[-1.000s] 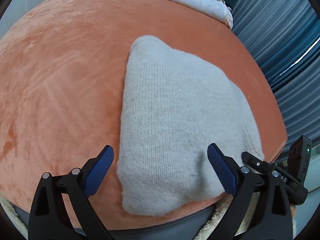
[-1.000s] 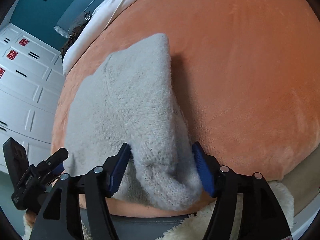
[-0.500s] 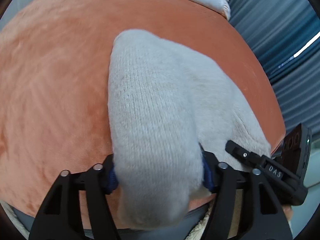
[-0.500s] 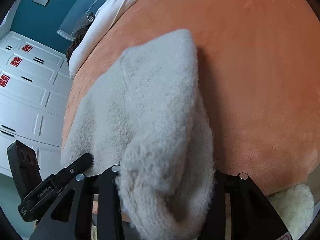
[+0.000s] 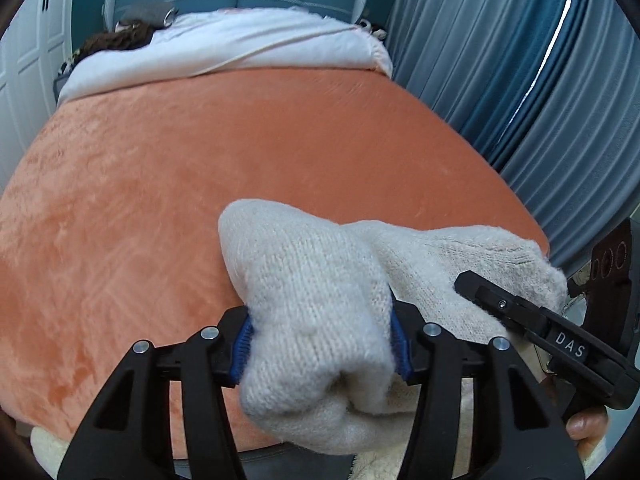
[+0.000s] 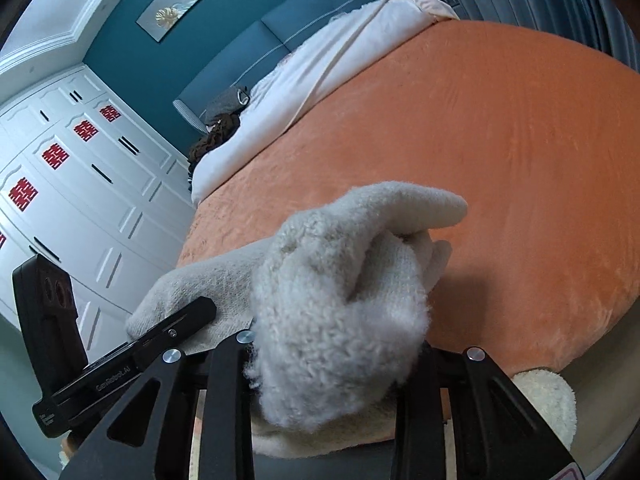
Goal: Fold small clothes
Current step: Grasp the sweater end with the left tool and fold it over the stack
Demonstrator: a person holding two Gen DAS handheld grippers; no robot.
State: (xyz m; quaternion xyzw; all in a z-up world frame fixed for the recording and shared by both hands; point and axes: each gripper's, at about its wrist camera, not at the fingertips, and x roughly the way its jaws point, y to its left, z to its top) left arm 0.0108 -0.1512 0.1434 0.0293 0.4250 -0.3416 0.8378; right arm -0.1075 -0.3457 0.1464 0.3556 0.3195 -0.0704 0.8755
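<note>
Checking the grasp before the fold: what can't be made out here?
- Right gripper pads: right wrist view, buried under the knit garment.
- Left gripper pads: left wrist view, only blue edges show.
- Garment's type and far hem: bunched up in both views.

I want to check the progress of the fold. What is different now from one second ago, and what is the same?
One second ago the left gripper stood open over the flat grey knit garment; its jaws have since shut on the near edge. The right gripper already pinched its bunch. Both have lifted the near edge off the orange blanket, so it now bunches between them. The blanket and white bedding stayed put.
</note>
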